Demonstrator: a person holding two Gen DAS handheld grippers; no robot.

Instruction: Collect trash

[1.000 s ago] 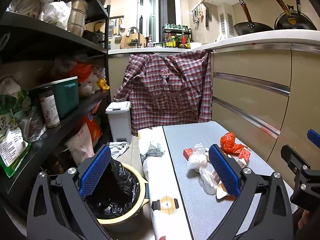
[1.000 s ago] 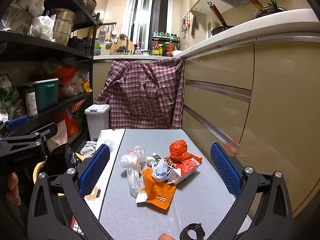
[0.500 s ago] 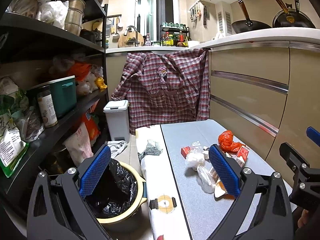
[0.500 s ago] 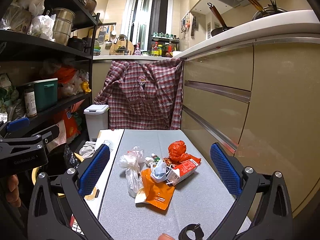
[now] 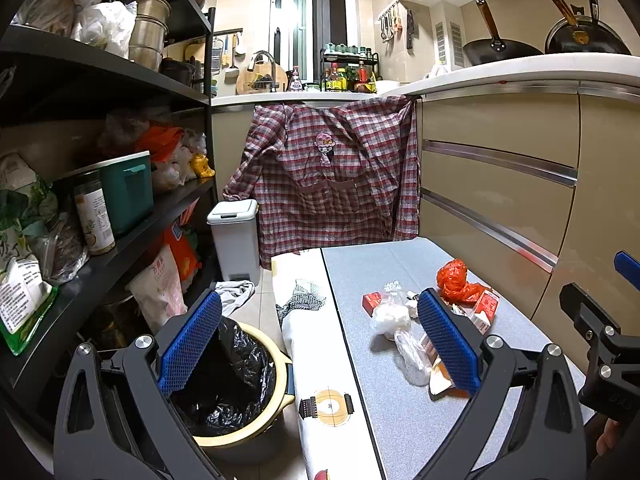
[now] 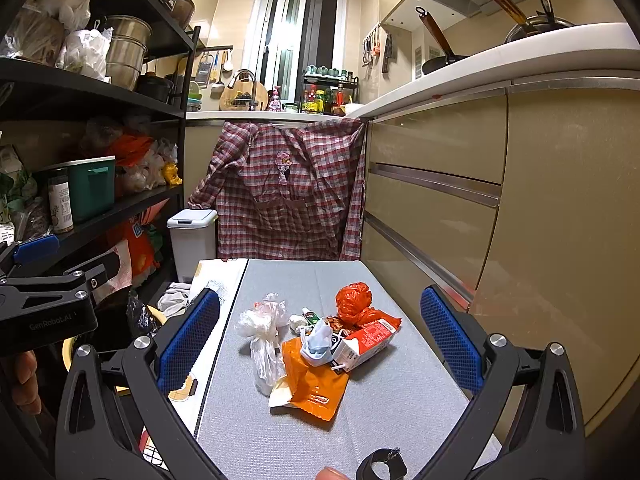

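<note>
Grey padded table (image 6: 400, 420) carries the litter; the yellow bin lined with black plastic (image 5: 256, 392) sits left of it. Both the right gripper (image 6: 318, 338) and left gripper (image 5: 316, 342) gape wide, empty. Approach stage: next, close on the orange foil wrapper (image 6: 316, 384) mid-table.

Narrow kitchen: black shelving (image 5: 120, 80), beige drawers (image 5: 500, 168).

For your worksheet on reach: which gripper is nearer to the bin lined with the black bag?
Left. The left gripper hangs open with one of its fingers over the bin. The right gripper is open over the table, facing the trash pile.
</note>
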